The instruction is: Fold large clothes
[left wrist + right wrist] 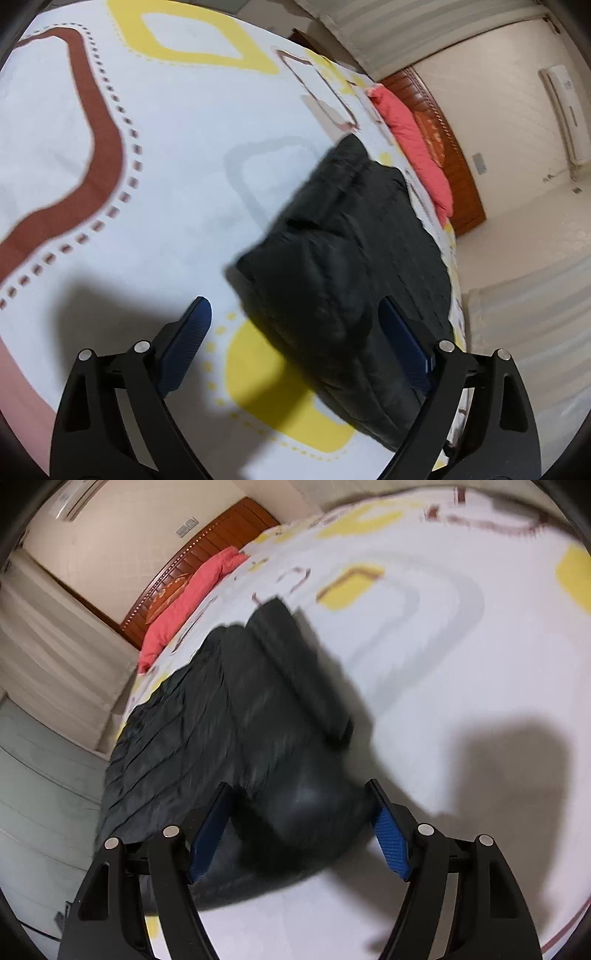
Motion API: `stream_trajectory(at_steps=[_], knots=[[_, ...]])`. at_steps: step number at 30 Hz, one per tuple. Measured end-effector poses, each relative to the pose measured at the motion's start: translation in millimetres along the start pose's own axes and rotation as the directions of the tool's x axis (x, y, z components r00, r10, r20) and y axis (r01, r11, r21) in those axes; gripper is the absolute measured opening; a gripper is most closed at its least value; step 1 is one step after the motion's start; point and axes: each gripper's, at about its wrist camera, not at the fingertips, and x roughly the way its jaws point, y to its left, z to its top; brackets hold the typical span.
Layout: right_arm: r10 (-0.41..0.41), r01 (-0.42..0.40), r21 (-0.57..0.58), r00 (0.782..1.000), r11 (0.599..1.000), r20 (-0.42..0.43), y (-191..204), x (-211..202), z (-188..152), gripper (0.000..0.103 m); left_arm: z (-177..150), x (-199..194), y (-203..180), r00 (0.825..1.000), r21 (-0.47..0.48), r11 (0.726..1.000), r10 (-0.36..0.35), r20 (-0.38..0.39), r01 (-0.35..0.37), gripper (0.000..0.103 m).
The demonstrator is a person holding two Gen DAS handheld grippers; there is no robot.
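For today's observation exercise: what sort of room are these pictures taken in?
Most likely a bedroom: a bed with a patterned sheet, a carved wooden headboard behind a pink pillow, and a wall-mounted air conditioner.

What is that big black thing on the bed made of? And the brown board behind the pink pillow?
The black garment looks like soft woven cloth with a matt finish: it creases and slumps. The brown headboard looks like varnished wood, with grooved slats and a slight shine.

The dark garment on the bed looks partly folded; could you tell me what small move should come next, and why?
Probably bring both open grippers, left gripper and right gripper, down to the dark garment and pinch its near edge: neither holds cloth, and it lies bunched on the bedspread.
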Motion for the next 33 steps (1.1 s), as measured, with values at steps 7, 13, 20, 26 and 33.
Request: stream_trajectory(at_steps=[7, 13, 20, 26, 33], knots=[[0.029, -0.033, 0.076, 0.998, 0.997, 0.048, 4, 16, 3, 0.071, -4, 20, -19, 0.995, 0.008, 0.996, 0.092, 0.025, -0.092, 0.071], [0.046, -0.052, 0.084, 0.996, 0.995, 0.072, 5, 18, 7, 0.036, -6, 19, -30, 0.992, 0.088, 0.989, 0.114, 0.053, -0.118, 0.037], [0.056, -0.061, 0.051, 0.994, 0.997, 0.097, 10, 10, 2, 0.024, -12, 13, -39, 0.989, 0.160, 0.978, 0.123, 0.077, -0.134, 0.023], [0.052, -0.057, 0.046, 0.994, 0.997, 0.097, 8, -1, -6, 0.022, -21, -3, -35, 0.989, 0.187, 0.972, 0.129, 0.078, -0.142, 0.021], [0.052, -0.055, 0.032, 0.995, 0.998, 0.083, -3, -32, -30, 0.022, -41, -40, -14, 0.990, 0.185, 0.973, 0.129, 0.065, -0.139, 0.021]])
